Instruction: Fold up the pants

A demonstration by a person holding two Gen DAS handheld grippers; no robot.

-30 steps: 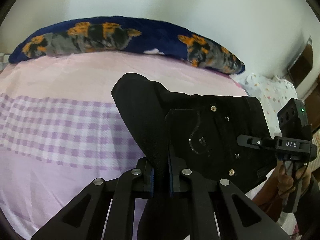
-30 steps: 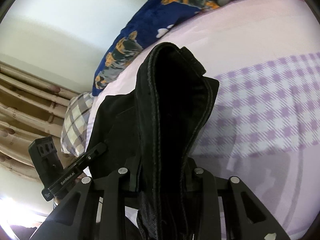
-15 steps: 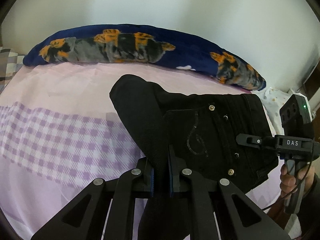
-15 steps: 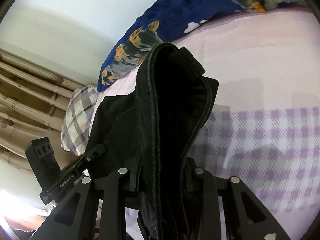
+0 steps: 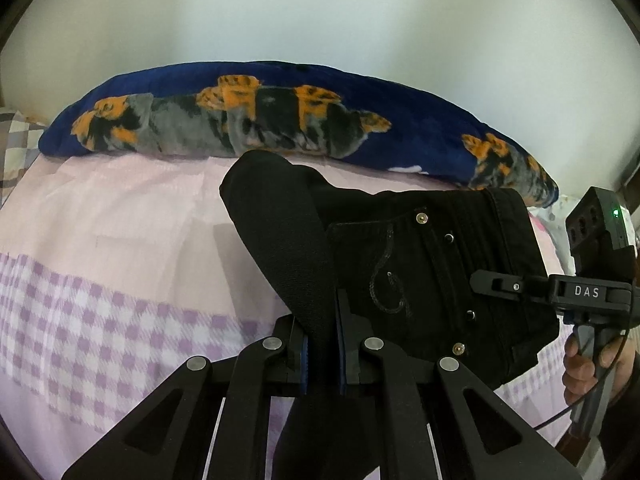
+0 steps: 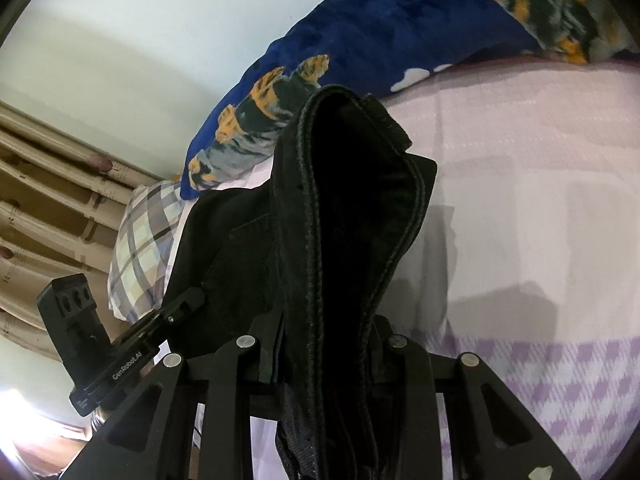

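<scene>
Left wrist view showed the left tongs (image 5: 320, 344) clamped on a fold of the black pants (image 5: 432, 276), which hung above the bed sheet (image 5: 120, 240) rather than lying on it. Their waistband end stretched across to the right tongs (image 5: 486, 281), whose handle a hand (image 5: 580, 364) gripped at the frame's right edge. From the right wrist view, the right tongs (image 6: 324, 344) were likewise closed on a thick bunch of the pants (image 6: 352, 208), with the left tongs (image 6: 188, 304) visible beyond, touching the cloth. A long blue tiger-print blanket (image 5: 280, 120) lay rolled along the bed's far edge against the wall. A plaid pillow (image 6: 140, 248) sat near the curtain (image 6: 40, 184). Pink and purple-checked sheet lay bare below and left of the cloth.
</scene>
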